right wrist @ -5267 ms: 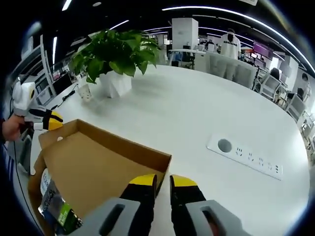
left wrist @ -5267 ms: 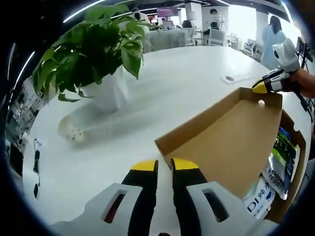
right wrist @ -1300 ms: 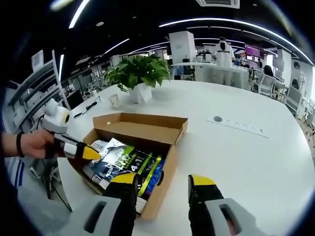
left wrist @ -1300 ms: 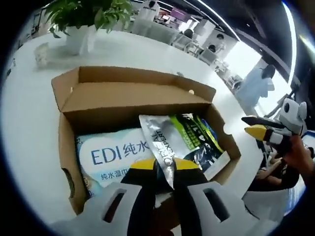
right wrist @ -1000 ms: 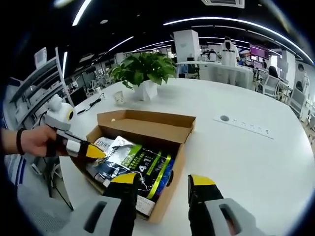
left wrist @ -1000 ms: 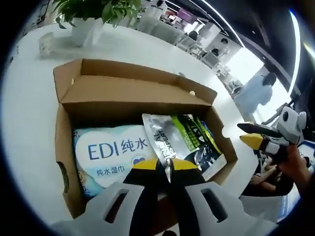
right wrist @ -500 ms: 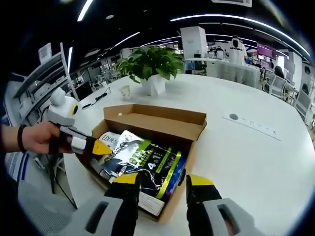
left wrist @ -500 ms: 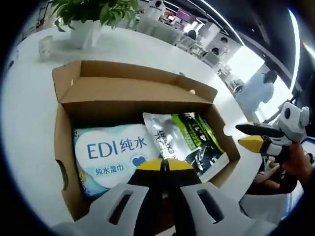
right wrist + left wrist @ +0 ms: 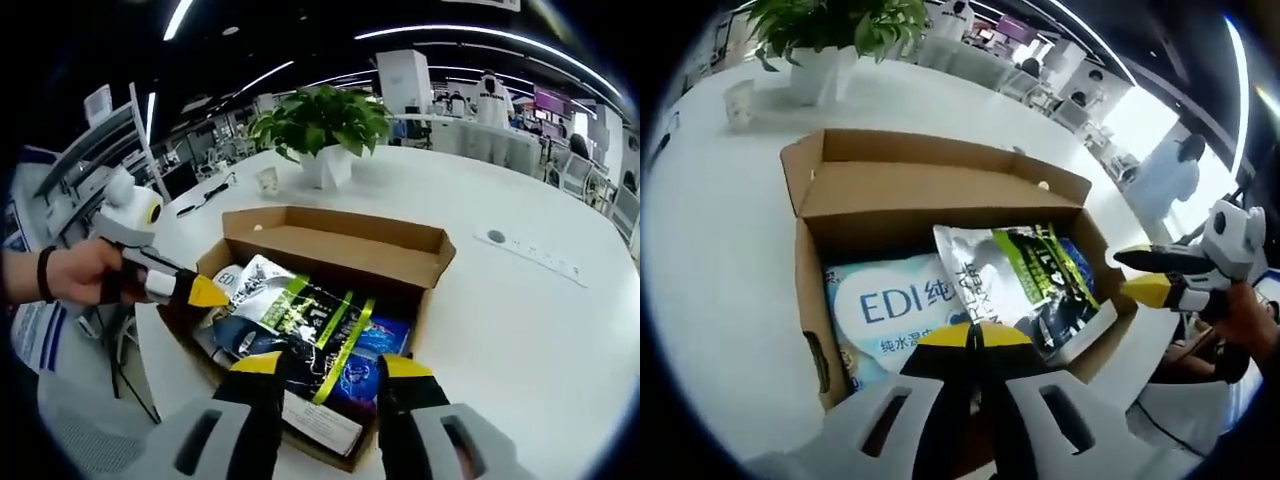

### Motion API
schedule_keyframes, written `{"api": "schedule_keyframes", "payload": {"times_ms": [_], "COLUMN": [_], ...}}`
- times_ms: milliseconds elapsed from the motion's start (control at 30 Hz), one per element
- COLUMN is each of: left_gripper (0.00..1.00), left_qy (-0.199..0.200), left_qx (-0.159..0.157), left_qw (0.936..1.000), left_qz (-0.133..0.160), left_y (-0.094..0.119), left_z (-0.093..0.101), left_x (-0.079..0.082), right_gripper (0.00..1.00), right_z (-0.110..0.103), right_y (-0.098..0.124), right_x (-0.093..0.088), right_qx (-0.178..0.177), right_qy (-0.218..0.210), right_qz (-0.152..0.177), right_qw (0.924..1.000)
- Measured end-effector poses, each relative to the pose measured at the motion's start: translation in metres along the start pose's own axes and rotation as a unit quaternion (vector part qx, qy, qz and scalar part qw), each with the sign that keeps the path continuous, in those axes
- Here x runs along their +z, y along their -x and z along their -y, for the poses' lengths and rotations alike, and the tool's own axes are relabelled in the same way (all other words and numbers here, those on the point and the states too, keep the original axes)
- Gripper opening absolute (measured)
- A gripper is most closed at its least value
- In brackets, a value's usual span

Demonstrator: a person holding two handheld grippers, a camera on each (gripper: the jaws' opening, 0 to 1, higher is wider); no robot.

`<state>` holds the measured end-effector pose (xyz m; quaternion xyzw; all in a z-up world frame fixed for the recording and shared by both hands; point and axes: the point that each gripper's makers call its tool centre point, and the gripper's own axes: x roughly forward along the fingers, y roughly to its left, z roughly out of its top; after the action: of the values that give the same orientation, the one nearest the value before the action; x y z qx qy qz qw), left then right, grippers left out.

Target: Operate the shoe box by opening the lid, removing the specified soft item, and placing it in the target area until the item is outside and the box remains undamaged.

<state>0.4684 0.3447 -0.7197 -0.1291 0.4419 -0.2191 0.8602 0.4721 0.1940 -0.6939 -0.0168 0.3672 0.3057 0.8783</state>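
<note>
The brown shoe box (image 9: 808,290) stands open on the white table, lid folded back. Inside lie a blue-and-white EDI wipes pack (image 9: 890,305) and a silver, green and black soft pouch (image 9: 1025,270). My left gripper (image 9: 975,332) is shut on the pouch's near corner. In the right gripper view the box (image 9: 340,245) is in the middle, and the left gripper (image 9: 205,292) holds the pouch (image 9: 290,310) by its raised left corner. My right gripper (image 9: 332,368) hangs open just above the box's near end, nothing between its fingers. In the left gripper view the right gripper (image 9: 1145,275) hovers beside the box's right end.
A potted plant (image 9: 320,125) in a white pot and a small cup (image 9: 267,180) stand beyond the box. A socket plate (image 9: 535,255) is set in the table at the right. The box sits near the table's edge. People stand at far desks.
The lid, held by both grippers 5.3 s ago, now lies back. My left jaws have shut on the pouch's corner. My right gripper has come closer over the box.
</note>
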Motion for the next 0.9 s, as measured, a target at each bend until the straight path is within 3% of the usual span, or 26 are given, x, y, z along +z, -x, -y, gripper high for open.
{"api": "schedule_keyframes", "payload": {"times_ms": [367,900], "left_gripper": [0.00,0.00], "left_qy": [-0.013,-0.027], "left_qx": [-0.001,-0.001], "left_qw": [0.9998,0.9994], "left_qz": [-0.013,-0.019], "left_y": [-0.001,-0.007], "left_z": [-0.005,-0.014], "left_x": [0.000,0.003], "right_gripper": [0.29,0.27], "right_z": [-0.001,-0.004], "right_y": [-0.025,-0.049], "right_x": [0.000,-0.005], "right_qx": [0.021,0.034], "right_qy": [-0.047,-0.063], "right_qz": [-0.023,-0.061], "right_qw": [0.9984,0.9956]}}
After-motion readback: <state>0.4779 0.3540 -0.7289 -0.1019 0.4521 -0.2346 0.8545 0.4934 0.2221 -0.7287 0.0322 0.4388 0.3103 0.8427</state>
